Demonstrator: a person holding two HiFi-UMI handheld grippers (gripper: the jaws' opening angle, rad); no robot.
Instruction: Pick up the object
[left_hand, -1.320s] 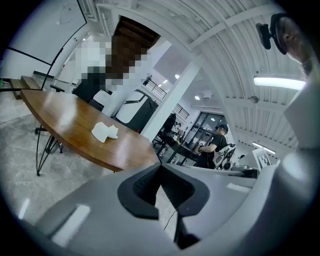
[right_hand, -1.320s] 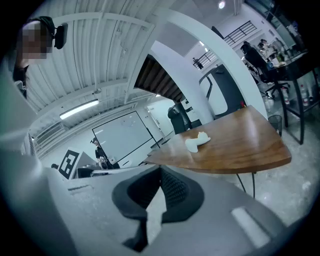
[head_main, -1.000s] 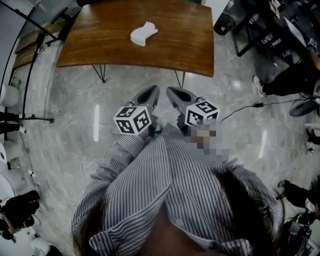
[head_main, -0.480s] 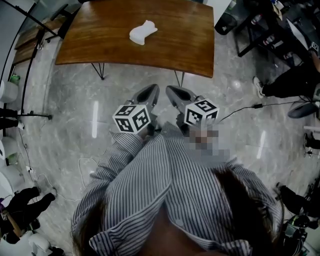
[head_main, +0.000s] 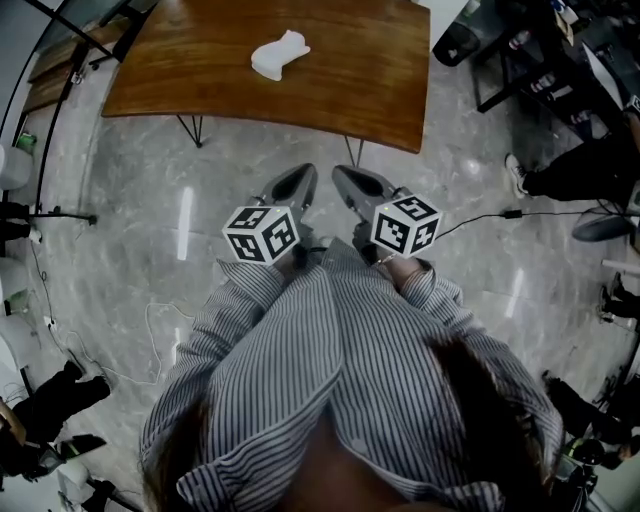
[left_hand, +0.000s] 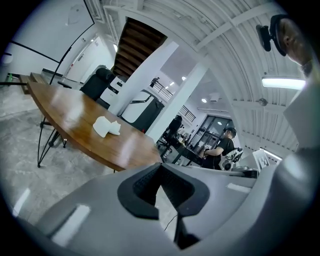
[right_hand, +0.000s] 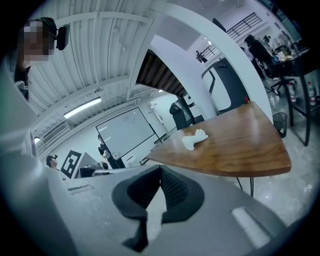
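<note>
Compared with 1 second ago, the curved brown wooden table (head_main: 350, 90) slides up and a bit left in the head view. The white lumpy object (head_main: 278, 54) on it rides along, closer to the top edge. Down at the lower left, the dark-clothed figure (head_main: 55, 400) shifts pose too.

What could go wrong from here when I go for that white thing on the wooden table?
Both the left gripper and right gripper are shut; reaching in like that could just shove the white object across the wooden table. A black cable crosses the floor at your right: a possible trip.
</note>
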